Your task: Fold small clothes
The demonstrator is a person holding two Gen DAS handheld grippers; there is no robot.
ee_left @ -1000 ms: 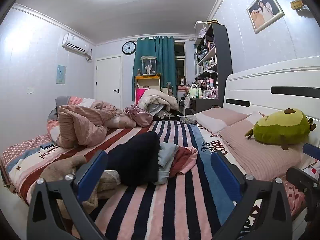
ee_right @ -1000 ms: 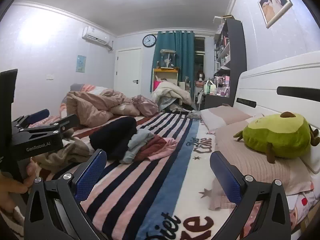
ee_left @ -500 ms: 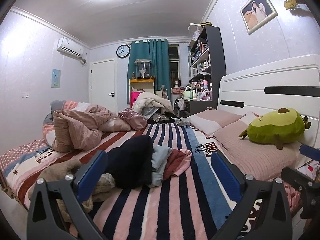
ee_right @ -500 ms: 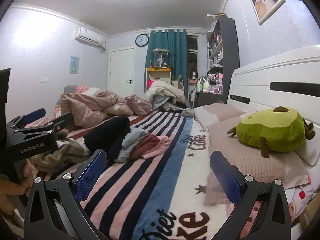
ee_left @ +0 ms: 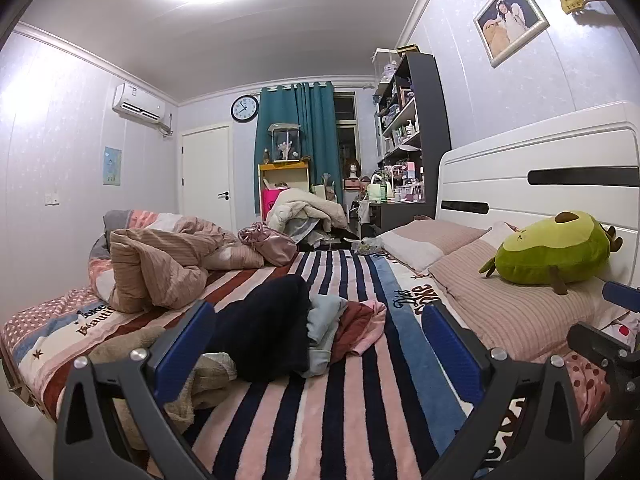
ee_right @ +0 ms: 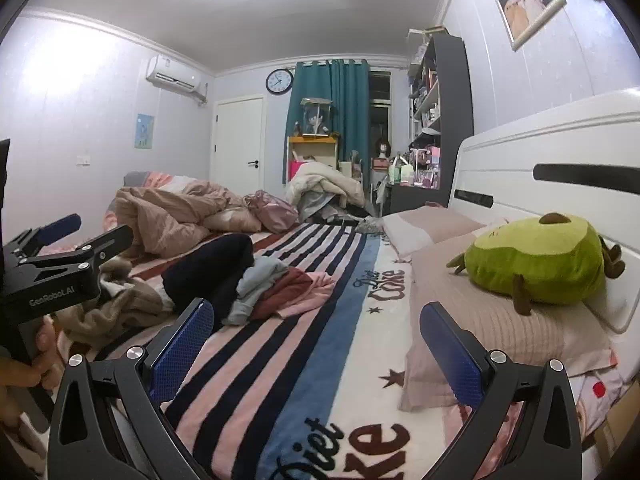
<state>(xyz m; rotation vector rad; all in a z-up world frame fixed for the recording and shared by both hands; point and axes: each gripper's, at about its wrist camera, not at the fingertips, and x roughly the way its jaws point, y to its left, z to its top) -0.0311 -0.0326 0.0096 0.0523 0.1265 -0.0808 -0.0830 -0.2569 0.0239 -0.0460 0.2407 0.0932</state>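
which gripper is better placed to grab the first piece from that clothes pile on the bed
Probably the left gripper: open, with the clothes pile straight ahead between its fingers. The right gripper, also open, faces bare blanket.

Left gripper (ee_left: pixel 320 344): jaws spread wide, nothing between blue pads (ee_left: pixel 182 346), held level above striped blanket (ee_left: pixel 340 420), short of it. Right gripper (ee_right: pixel 316 344): jaws equally wide apart, empty, also above blanket, no contact. In right wrist view left gripper sits at far left, hand (ee_right: pixel 28 364) wrapped round its grip below black body.
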